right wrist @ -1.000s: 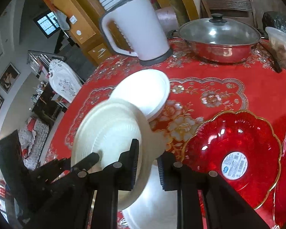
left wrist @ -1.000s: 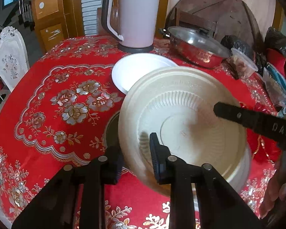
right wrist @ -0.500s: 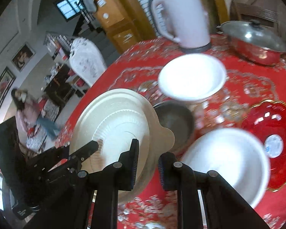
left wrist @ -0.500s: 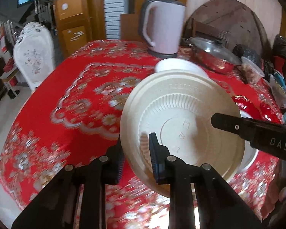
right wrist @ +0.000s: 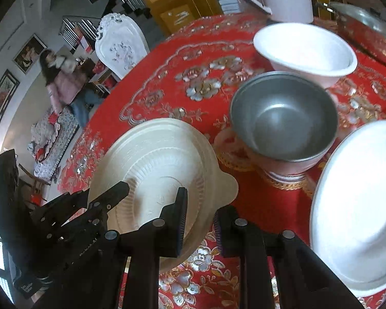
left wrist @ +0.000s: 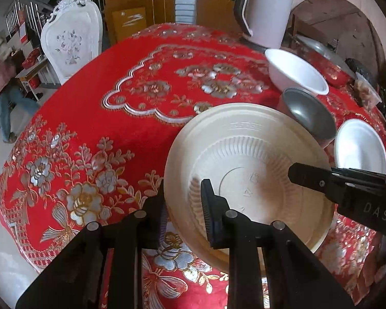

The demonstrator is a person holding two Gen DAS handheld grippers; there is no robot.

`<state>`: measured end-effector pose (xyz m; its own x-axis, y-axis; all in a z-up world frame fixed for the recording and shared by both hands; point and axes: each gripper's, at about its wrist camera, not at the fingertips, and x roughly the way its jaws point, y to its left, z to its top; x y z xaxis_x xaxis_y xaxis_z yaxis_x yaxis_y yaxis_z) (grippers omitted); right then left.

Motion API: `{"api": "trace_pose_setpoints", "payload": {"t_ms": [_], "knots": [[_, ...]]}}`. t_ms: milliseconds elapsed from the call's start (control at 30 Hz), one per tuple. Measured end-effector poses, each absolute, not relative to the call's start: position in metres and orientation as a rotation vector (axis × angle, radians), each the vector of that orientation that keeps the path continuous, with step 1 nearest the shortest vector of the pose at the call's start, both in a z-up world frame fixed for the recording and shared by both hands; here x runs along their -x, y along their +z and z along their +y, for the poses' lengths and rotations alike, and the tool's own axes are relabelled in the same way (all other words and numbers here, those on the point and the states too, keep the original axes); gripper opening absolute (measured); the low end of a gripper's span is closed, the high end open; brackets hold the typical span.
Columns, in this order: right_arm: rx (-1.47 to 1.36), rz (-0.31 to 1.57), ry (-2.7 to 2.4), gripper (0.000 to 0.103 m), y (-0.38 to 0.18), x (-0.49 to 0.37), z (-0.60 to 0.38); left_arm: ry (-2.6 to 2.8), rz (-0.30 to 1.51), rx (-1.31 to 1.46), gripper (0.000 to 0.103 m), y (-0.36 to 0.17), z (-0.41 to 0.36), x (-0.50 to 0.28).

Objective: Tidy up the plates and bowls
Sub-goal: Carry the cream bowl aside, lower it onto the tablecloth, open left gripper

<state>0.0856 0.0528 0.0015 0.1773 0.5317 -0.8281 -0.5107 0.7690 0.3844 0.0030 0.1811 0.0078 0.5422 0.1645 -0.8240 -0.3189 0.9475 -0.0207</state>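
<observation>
- Chair [left wrist: 72, 43], one, white and carved, stands at the far left beyond the round table's red flowered cloth [left wrist: 141, 128]; a person [right wrist: 61, 87] in a pink top is in the room behind it.
- Left gripper [left wrist: 184, 215]: its jaws are pinched onto the near-left rim of the cream plate [left wrist: 247, 175], one finger under the rim and one inside the dish.
- Cream plate, one, ribbed and shallow with a small tab on its rim, is tilted and held above the cloth between the two grippers, just in front of the steel bowl.
- Right gripper [right wrist: 199, 222]: its jaws stand on either side of the plate's right rim beside the tab, one finger inside the dish and one outside; whether they press the rim or only straddle it I cannot tell. In the left wrist view one of its fingers [left wrist: 319, 180] lies across the plate.
- Kettle [left wrist: 265, 13], one, white with a dark handle, stands at the far edge of the table.
- White bowls, two: one [right wrist: 306, 49] behind the steel bowl, near the kettle, and one [right wrist: 357, 206] at the right, close to the camera.
- Steel bowl [right wrist: 283, 116], one, sits nested on a pale patterned dish [right wrist: 283, 175] between the two white bowls.
- Lidded steel pot [right wrist: 368, 28], one, sits at the far right.
</observation>
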Motion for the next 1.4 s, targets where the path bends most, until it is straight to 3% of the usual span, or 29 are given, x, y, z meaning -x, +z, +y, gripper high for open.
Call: {"api": "trace_pose_setpoints", "payload": {"t_ms": [100,233,300,333,367,500,600,1033,1400], "knots": [[-0.022,1.198,0.733,0.024,-0.004,-0.085,0.052,0.299,0.963,0.163,0.021,0.001,0.179,-0.005],[-0.026,1.193,0.714,0.038,-0.004,-0.086,0.047,0.327,0.952,0.189,0.022,0.000,0.185,-0.004],[-0.017,1.188,0.691,0.050,-0.003,-0.086,0.042,0.354,0.942,0.197,0.029,0.001,0.189,-0.003],[-0.026,1.185,0.689,0.051,-0.002,-0.085,0.039,0.369,0.933,0.206,0.038,0.003,0.191,0.000],[-0.031,1.183,0.691,0.051,0.000,-0.085,0.036,0.375,0.919,0.214,0.044,0.005,0.194,0.003],[-0.041,1.155,0.701,0.051,0.012,-0.080,0.024,0.416,0.850,0.186,0.046,0.021,0.195,0.011],[-0.063,1.140,0.704,0.051,0.022,-0.078,0.013,0.410,0.811,0.175,0.060,0.033,0.189,0.015],[-0.171,1.028,0.611,0.054,0.074,-0.070,-0.085,0.254,0.744,0.094,0.065,0.067,0.118,0.014],[-0.249,1.006,0.501,0.057,0.077,-0.076,-0.149,0.141,0.791,0.083,0.065,0.061,0.061,-0.004]]}}
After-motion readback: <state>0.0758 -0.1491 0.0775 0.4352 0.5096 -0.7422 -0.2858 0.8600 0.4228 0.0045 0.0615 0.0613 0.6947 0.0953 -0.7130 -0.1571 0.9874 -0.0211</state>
